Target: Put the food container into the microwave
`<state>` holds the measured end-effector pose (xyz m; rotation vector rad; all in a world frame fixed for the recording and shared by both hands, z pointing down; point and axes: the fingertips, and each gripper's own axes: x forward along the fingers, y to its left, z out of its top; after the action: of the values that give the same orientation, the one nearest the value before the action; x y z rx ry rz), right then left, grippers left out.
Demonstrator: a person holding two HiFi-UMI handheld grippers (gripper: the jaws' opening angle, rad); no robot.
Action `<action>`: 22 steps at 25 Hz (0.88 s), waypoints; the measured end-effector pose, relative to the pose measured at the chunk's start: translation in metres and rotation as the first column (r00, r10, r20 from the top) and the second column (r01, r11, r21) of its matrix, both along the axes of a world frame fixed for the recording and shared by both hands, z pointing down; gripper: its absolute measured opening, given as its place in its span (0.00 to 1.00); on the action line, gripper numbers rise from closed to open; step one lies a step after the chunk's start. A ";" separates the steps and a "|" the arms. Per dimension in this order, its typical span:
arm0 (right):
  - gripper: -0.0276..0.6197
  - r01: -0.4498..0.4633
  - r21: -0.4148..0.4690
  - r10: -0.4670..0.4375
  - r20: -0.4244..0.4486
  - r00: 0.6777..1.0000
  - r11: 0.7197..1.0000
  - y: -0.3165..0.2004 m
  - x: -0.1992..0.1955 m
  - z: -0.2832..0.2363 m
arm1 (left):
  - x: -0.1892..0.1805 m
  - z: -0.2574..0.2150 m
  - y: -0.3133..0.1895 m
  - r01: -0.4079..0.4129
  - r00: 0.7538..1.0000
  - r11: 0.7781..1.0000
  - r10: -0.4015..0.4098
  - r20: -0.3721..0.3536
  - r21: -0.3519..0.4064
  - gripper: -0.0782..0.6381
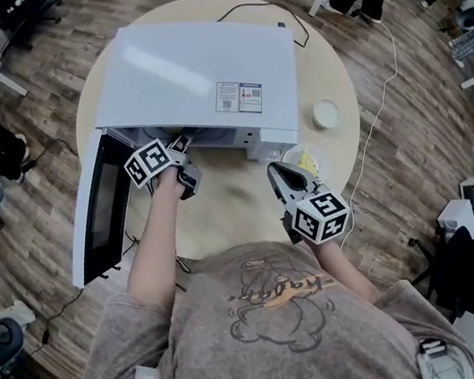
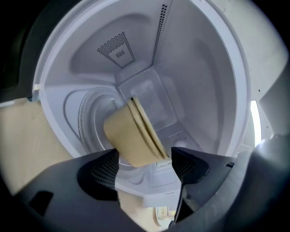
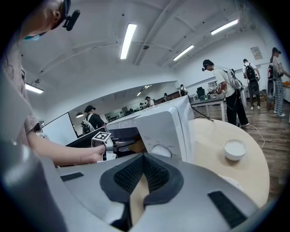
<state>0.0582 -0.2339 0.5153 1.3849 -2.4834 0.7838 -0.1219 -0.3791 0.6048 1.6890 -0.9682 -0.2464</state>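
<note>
left tongs (image 2: 145,153) held out on a bare left forearm (image 1: 150,245) toward 1 o'clock, jaws standing wide apart, gripping nothing. right tongs (image 3: 144,157) at its 4 o'clock, pointing to 11 o'clock, tips closed together, empty.

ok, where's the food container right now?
Head view: the food container sits on the round table outside the microwave, at the right end of its front, just beside the right gripper.

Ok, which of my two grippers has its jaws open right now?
The left gripper, reaching into the microwave: its jaws stand wide apart, a tan container between them. The right gripper, outside over the table, has its jaws closed together.
</note>
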 end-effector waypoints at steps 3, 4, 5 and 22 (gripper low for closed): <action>0.05 -0.003 -0.002 0.003 -0.003 1.000 1.000 0.000 0.001 0.001 | 0.006 -0.001 0.002 -0.040 0.999 0.999 0.040 0.012 0.026 0.64; 0.05 -0.003 -0.002 0.003 -0.002 1.000 1.000 0.000 0.001 0.002 | 0.009 -0.001 0.003 -0.058 0.998 0.998 0.057 0.030 0.037 0.65; 0.05 -0.002 -0.003 0.002 -0.002 1.000 1.000 0.000 0.001 0.002 | 0.010 -0.001 0.004 -0.076 0.996 0.996 0.073 0.052 0.046 0.65; 0.05 -0.003 -0.010 0.003 0.008 1.000 1.000 0.000 0.000 0.000 | 0.008 0.001 0.011 -0.114 0.983 0.992 0.104 0.151 0.060 0.53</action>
<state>0.0579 -0.2338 0.5154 1.3852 -2.4809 0.8031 -0.1134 -0.3685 0.6056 1.8378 -0.9814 -0.0831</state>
